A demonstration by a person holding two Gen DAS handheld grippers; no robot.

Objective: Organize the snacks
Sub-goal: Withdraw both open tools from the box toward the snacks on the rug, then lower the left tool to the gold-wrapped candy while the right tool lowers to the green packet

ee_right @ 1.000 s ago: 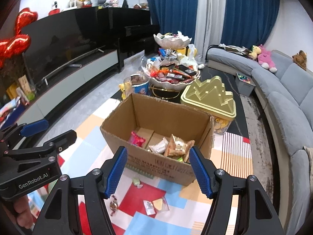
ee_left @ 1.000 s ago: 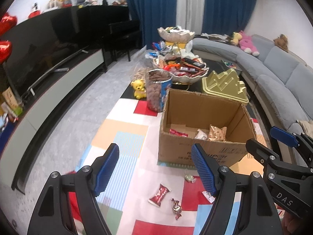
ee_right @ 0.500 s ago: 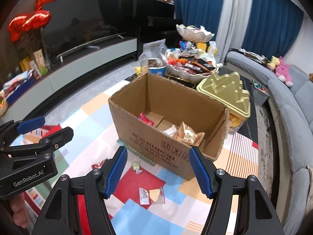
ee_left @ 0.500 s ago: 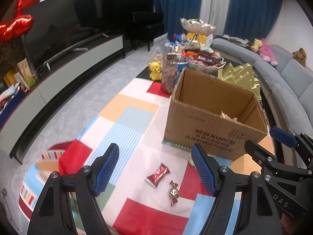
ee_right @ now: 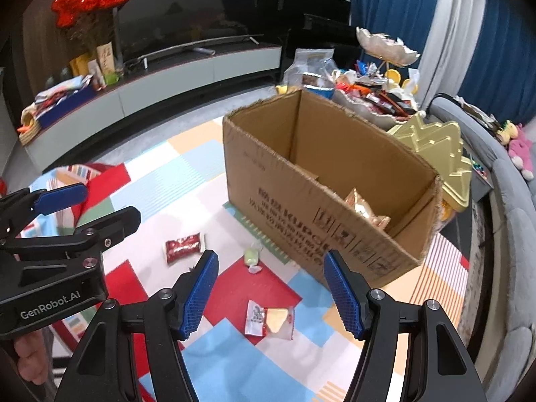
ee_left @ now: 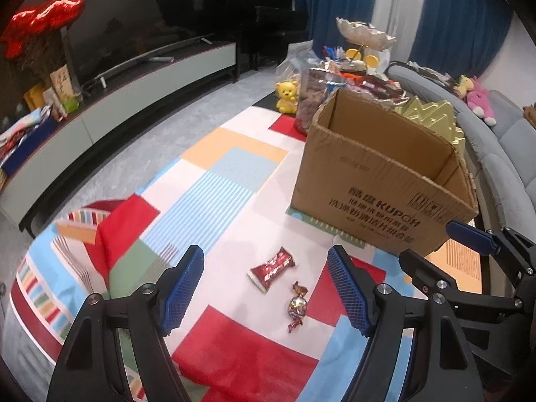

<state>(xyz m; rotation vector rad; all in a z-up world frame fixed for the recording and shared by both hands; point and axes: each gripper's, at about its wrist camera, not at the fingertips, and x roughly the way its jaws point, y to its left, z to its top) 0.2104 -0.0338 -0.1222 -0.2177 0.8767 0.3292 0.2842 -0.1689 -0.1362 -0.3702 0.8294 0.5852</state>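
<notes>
An open cardboard box (ee_left: 385, 181) (ee_right: 321, 184) stands on a colourful patchwork mat (ee_left: 227, 174), with a gold snack packet (ee_right: 363, 207) inside it. Loose on the mat lie a red wrapped snack (ee_left: 272, 268) (ee_right: 184, 246), a twisted foil candy (ee_left: 296, 306), a pale green candy (ee_right: 252, 257) and a clear red-and-yellow packet (ee_right: 269, 321). My left gripper (ee_left: 266, 289) is open and empty, hovering over the red snack and foil candy. My right gripper (ee_right: 269, 293) is open and empty above the clear packet. Each gripper shows at the edge of the other's view.
Behind the box stand tiered dishes heaped with snacks (ee_right: 378, 97), a jar of brown snacks (ee_left: 311, 100), a yellow bear toy (ee_left: 286, 97) and a gold tree-shaped tin (ee_right: 432, 154). A low TV console (ee_left: 117, 100) runs along the left; a grey sofa (ee_left: 502, 154) curves on the right.
Both grippers have dropped toward the mat and rolled, so the box looms larger and its inside is less visible. Their jaws have stayed the same width.
</notes>
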